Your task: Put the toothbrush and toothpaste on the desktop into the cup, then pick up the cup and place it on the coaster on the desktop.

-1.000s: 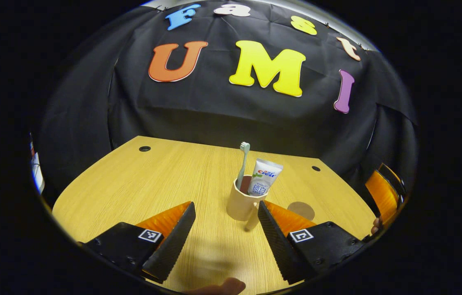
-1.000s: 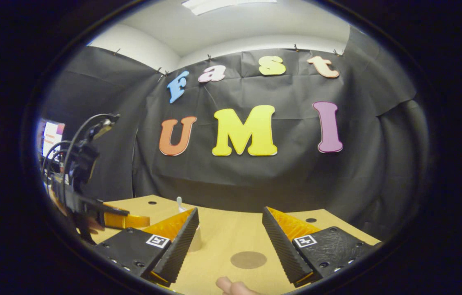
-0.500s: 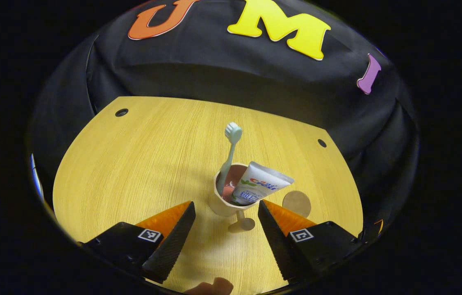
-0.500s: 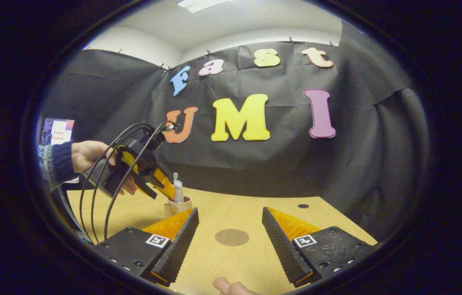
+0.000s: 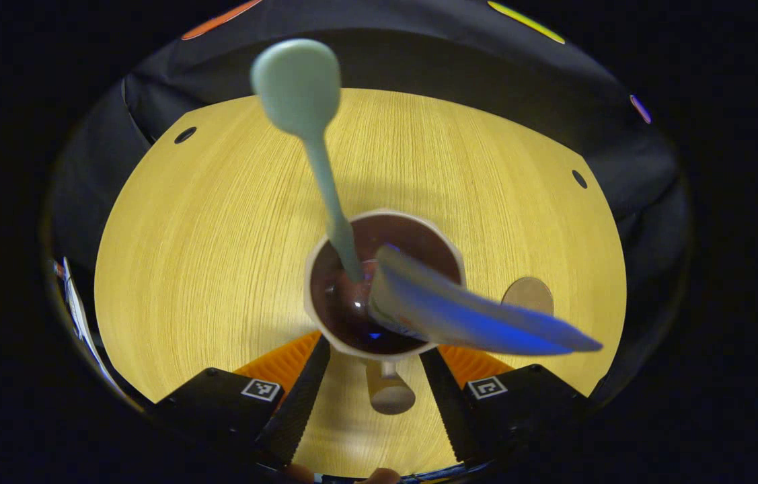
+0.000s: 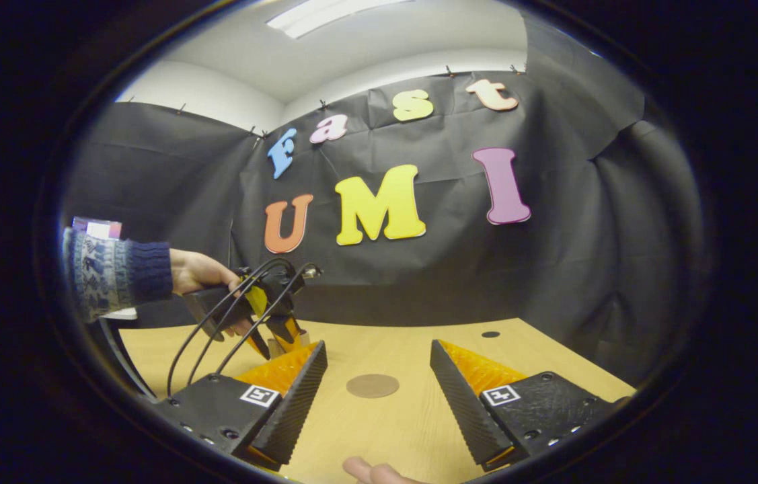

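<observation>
In the left gripper view I look straight down into the beige cup [image 5: 317, 269]. A pale green toothbrush [image 5: 325, 175] and a toothpaste tube [image 5: 473, 323] stand in it, leaning out over the rim. My left gripper [image 5: 375, 363] flanks the cup's near side, with the cup's handle [image 5: 389, 393] between its fingers [image 5: 301, 396]. The rim hides the fingertips, so contact is unclear. The round brown coaster [image 5: 528, 294] lies just right of the cup. In the right gripper view my right gripper [image 6: 377, 349] hovers open above the table, with the coaster [image 6: 372, 385] ahead of it and the left gripper [image 6: 274, 329] at the left.
The wooden table [image 5: 217, 235] has cable holes at its far corners [image 5: 184, 135] [image 5: 579, 179]. A hand [image 6: 200, 272] in a knitted sleeve [image 6: 116, 269] holds the left gripper, with black cables [image 6: 217, 336] trailing down. A thumb [image 6: 379, 470] shows at the bottom edge.
My left gripper has dropped forward over the cup, now looking down into it, and its fingers have narrowed around the cup's near side. The right gripper has barely shifted.
</observation>
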